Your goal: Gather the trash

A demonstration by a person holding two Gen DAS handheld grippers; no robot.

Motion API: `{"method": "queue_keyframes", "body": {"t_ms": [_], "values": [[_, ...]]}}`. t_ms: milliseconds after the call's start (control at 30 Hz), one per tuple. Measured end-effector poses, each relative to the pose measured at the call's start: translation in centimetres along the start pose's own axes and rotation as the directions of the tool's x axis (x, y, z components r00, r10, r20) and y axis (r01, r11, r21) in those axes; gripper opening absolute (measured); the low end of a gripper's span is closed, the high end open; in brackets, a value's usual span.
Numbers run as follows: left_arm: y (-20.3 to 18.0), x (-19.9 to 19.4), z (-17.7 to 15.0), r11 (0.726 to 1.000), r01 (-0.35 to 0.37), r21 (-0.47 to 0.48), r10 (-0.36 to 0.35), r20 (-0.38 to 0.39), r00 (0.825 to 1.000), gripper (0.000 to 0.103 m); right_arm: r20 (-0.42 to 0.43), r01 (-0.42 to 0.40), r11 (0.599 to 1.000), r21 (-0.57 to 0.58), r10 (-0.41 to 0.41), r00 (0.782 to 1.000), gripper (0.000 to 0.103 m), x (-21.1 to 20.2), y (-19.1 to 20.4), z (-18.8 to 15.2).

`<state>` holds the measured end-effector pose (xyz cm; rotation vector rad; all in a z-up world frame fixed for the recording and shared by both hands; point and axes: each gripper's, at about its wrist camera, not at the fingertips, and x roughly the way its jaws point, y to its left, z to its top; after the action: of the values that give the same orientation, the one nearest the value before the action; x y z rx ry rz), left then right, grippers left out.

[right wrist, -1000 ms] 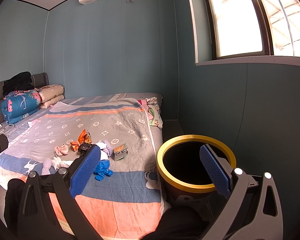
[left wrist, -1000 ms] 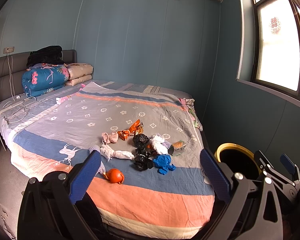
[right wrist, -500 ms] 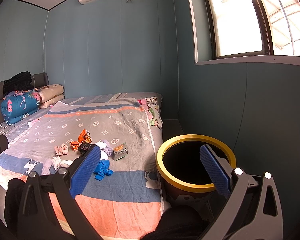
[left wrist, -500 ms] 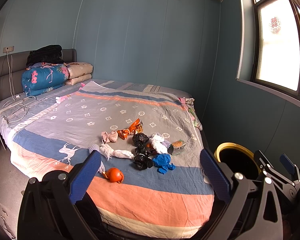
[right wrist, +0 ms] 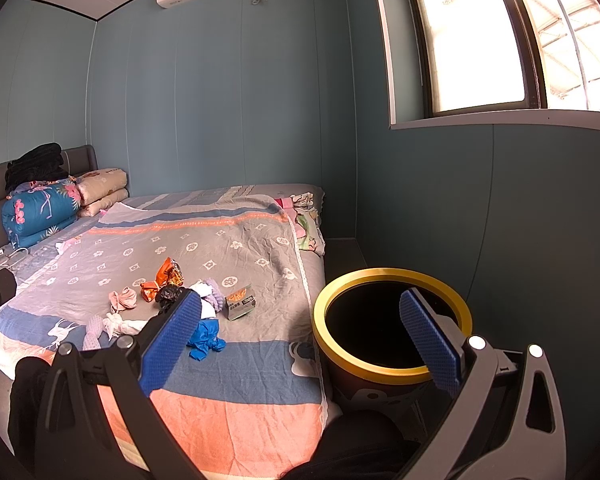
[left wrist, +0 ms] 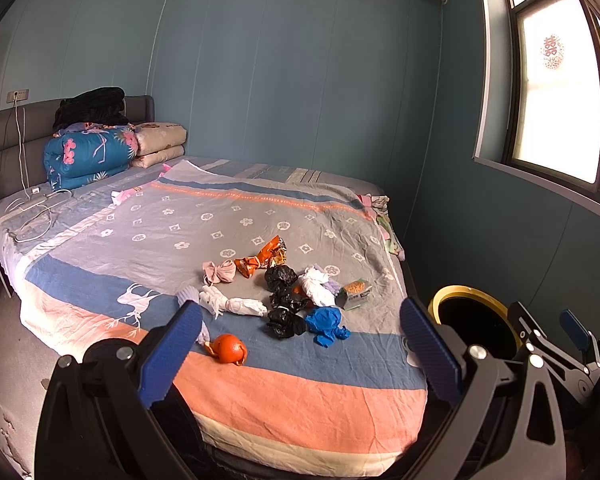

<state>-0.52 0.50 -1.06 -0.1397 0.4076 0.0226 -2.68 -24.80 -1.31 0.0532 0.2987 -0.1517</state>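
The left gripper (left wrist: 300, 354) is spread wide with nothing between its blue pads, held off the near edge of the bed (left wrist: 300, 392). Beyond and between its fingers lies the trash: an orange peel (left wrist: 227, 348) just past the left finger, a blue glove (left wrist: 326, 322), black crumpled bags (left wrist: 286, 308), white tissue wads (left wrist: 236, 304), an orange foil wrapper (left wrist: 262, 262) and a small snack packet (left wrist: 356, 293) farther out. The right gripper (right wrist: 300, 346) is likewise released and empty; the yellow-rimmed bin (right wrist: 392, 276) (dark inside) sits around its right finger, just beside the bed, while the trash pile shows past its left finger.
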Motion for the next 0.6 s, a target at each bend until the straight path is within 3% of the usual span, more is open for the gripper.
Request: {"method": "queue_keyframes", "body": {"t_ms": [367, 600], "values": [[0.2, 0.1, 0.3, 1.000, -0.021, -0.006, 0.021, -0.013, 1.000, 0.096, -0.014, -0.001, 1.000, 0.009, 0.002, 1.000, 0.096, 0.3, -0.2, -0.2], [0.7, 1.5, 0.9, 0.999, -0.047, -0.003, 0.047, -0.037, 0.998, 0.096, -0.044, 0.007, 1.000, 0.002, -0.007, 0.999, 0.096, 2.5, -0.2, -0.1]]}}
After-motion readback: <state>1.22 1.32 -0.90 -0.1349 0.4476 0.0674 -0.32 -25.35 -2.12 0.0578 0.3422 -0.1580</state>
